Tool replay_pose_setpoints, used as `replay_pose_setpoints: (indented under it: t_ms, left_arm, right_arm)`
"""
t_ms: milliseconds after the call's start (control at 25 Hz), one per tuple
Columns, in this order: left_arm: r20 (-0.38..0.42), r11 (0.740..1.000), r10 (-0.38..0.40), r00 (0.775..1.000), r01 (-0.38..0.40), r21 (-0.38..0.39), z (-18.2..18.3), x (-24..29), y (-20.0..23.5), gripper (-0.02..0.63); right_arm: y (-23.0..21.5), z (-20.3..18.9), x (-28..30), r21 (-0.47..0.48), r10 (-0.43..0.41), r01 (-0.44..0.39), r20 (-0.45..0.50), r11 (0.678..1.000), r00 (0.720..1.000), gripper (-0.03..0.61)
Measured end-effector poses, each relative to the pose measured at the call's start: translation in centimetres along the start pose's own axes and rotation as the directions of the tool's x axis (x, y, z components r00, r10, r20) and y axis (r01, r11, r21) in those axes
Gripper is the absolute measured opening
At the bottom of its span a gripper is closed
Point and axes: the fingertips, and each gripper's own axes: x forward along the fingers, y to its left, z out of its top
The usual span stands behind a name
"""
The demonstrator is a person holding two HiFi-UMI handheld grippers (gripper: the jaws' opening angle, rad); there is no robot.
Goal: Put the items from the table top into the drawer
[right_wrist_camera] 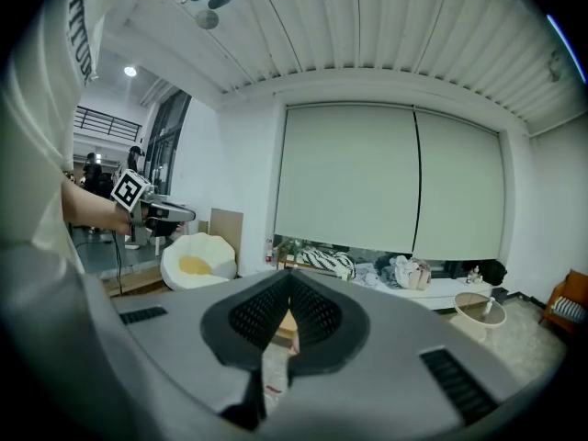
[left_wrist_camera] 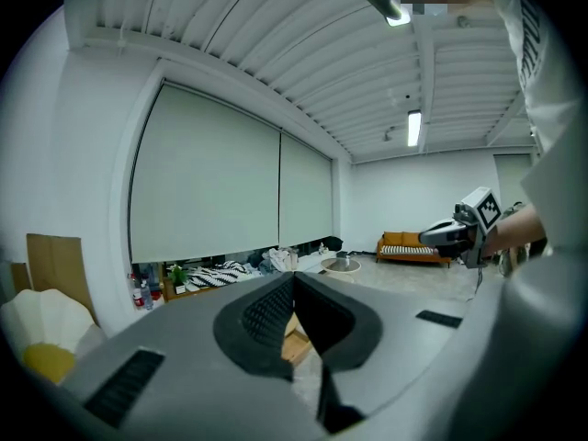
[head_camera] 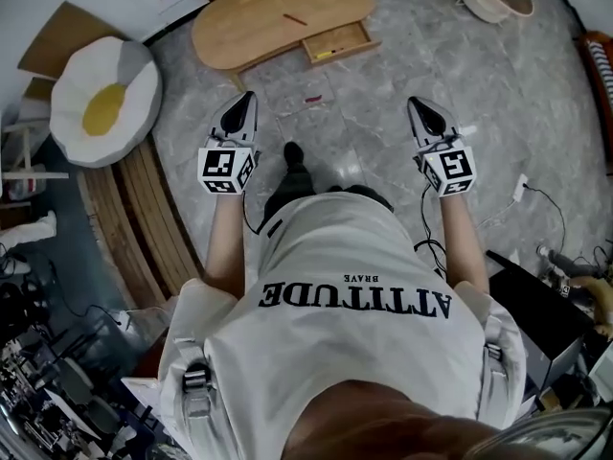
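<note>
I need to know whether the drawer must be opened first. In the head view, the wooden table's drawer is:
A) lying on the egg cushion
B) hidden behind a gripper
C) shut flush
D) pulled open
D: the drawer sticks out from the front edge of the table, and its inside is visible.

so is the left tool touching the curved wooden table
Apart. The head view shows bare grey marble floor between the left tool and the curved wooden table.

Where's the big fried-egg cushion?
In the head view, the fried-egg cushion lies on the floor at the upper left, just left of the wooden table.
</note>
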Motion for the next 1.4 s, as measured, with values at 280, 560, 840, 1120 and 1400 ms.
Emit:
replay_pose_setpoints:
  t_ms: [280, 560, 840, 1120, 1400]
  left_arm:
    - [-0.020, 0.999, -0.054, 0.998, 0.054, -0.005, -0.1, 4.5, 5.1, 0.021]
    - [-0.047, 0.994, -0.106, 0.993, 0.105, -0.014, -0.6, 8.4, 10.5, 0.021]
    - [-0.039, 0.983, -0.182, 0.982, 0.183, 0.003, 0.3, 12.3, 14.7, 0.021]
    - [-0.037, 0.976, -0.218, 0.975, 0.219, 0.016, 0.6, 15.1, 18.6, 0.021]
    - [-0.047, 0.971, -0.239, 0.970, 0.239, 0.002, 0.1, 16.5, 20.7, 0.021]
  right_arm:
    - [-1.3, 1.1, 5.0, 0.017, -0.054, 0.054, -0.028, 0.998, 0.998, 0.018]
    - [-2.0, 2.6, 10.1, 0.018, -0.123, 0.124, -0.051, 0.992, 0.991, 0.018]
    - [-3.0, 3.9, 14.6, 0.043, -0.173, 0.176, -0.057, 0.983, 0.983, 0.018]
    - [-2.5, 5.0, 19.4, 0.032, -0.190, 0.192, -0.063, 0.981, 0.980, 0.018]
    - [-2.5, 4.8, 21.7, 0.055, -0.215, 0.220, -0.076, 0.974, 0.974, 0.018]
